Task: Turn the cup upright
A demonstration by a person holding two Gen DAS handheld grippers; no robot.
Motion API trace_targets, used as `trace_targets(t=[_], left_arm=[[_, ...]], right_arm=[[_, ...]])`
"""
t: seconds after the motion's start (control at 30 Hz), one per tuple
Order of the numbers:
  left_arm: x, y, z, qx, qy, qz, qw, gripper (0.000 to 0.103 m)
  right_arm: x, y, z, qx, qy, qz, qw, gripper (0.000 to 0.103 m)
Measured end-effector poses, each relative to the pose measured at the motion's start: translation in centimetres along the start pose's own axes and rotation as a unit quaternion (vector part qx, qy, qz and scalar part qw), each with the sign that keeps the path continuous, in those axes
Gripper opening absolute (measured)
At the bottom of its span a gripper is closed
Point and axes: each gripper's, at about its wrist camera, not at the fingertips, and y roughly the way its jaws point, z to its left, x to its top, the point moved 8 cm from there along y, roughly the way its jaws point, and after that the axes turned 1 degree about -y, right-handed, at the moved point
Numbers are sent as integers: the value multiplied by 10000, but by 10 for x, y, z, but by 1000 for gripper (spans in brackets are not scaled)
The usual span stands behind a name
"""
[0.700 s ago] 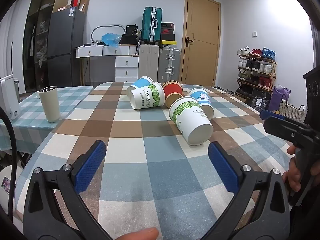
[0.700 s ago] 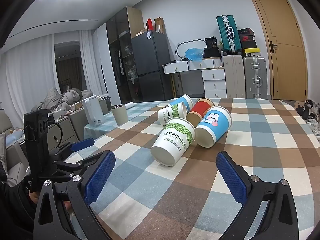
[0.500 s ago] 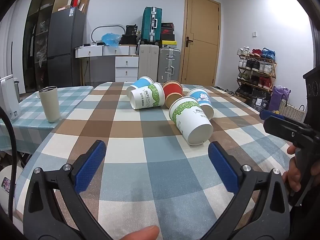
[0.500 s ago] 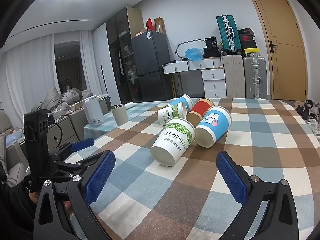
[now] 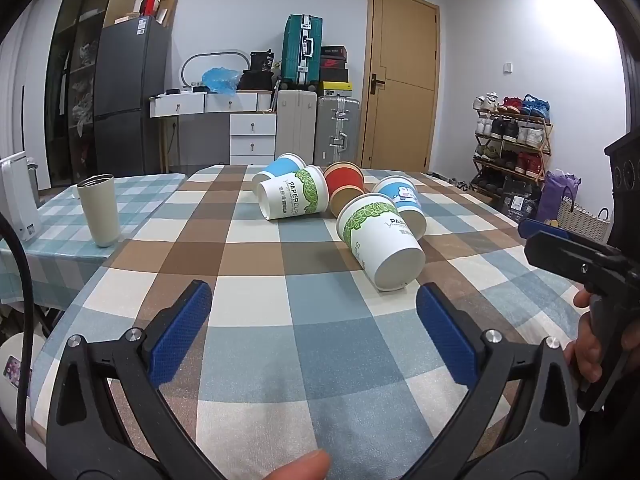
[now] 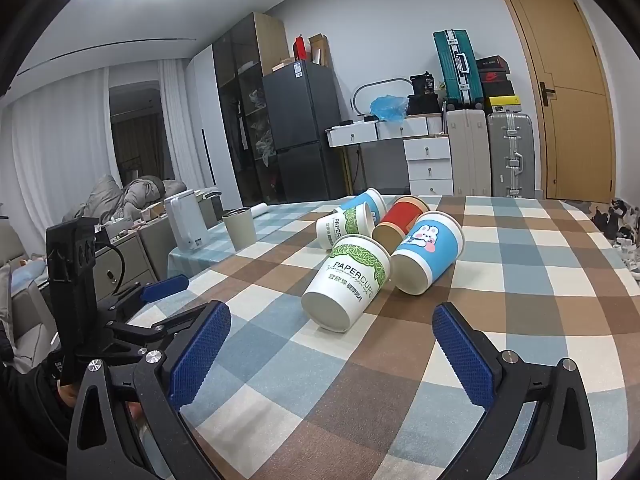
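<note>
The left hand-held gripper (image 5: 314, 334) hangs low over the checked counter (image 5: 256, 320) with its blue pads spread wide and nothing between them. The right hand-held gripper (image 6: 330, 354) is likewise spread apart and empty.

Five paper cups lie on their sides in a cluster ahead of both. From the left gripper, the near green cup (image 5: 380, 246) lies ahead and slightly right, base end toward the camera, apart from the pads. Just behind it, touching, is the bunny cup (image 5: 402, 204); farther ahead lie the red cup (image 5: 346, 188), the far green cup (image 5: 292, 199) and the blue cup (image 5: 278, 168).

From the right gripper, the near green cup (image 6: 346, 282) sits straight ahead, between the lines of the two pads but beyond them, its base turned toward the lens. The bunny cup (image 6: 428, 254) lies beside it to the right, its printed rabbit visible here and only partly in the left view. The red cup (image 6: 400, 218), the far green cup (image 6: 344, 226) and the blue cup (image 6: 366, 202) lie behind.

A tumbler (image 5: 100, 210) stands upright far left of the left gripper on a second cloth. The left view shows a shoe rack (image 5: 510, 136) to the right; the right view shows a sofa (image 6: 120, 200) to the left. Each view catches the other gripper at its edge.
</note>
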Motion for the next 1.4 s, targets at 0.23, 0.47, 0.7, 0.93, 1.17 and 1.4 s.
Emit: trace_targets(t=[0.23, 0.47, 0.7, 0.93, 1.17, 1.4], left_arm=[[0, 0, 0, 2, 10, -6, 10000, 102], [0, 0, 0, 0, 13, -8, 10000, 102], [0, 0, 0, 3, 11, -9, 10000, 102], [0, 0, 0, 3, 16, -11, 10000, 102], [0, 0, 0, 2, 14, -12, 10000, 102], [0, 0, 0, 6, 13, -11, 10000, 102]], right_arm=[[0, 0, 0, 1, 1, 7, 10000, 103], [0, 0, 0, -3, -1, 13, 10000, 103], [0, 0, 0, -16, -2, 2, 10000, 103], [0, 0, 1, -5, -7, 7, 10000, 103], [-2, 1, 0, -15, -16, 17, 10000, 103], [-2, 0, 0, -29, -12, 13, 10000, 103]])
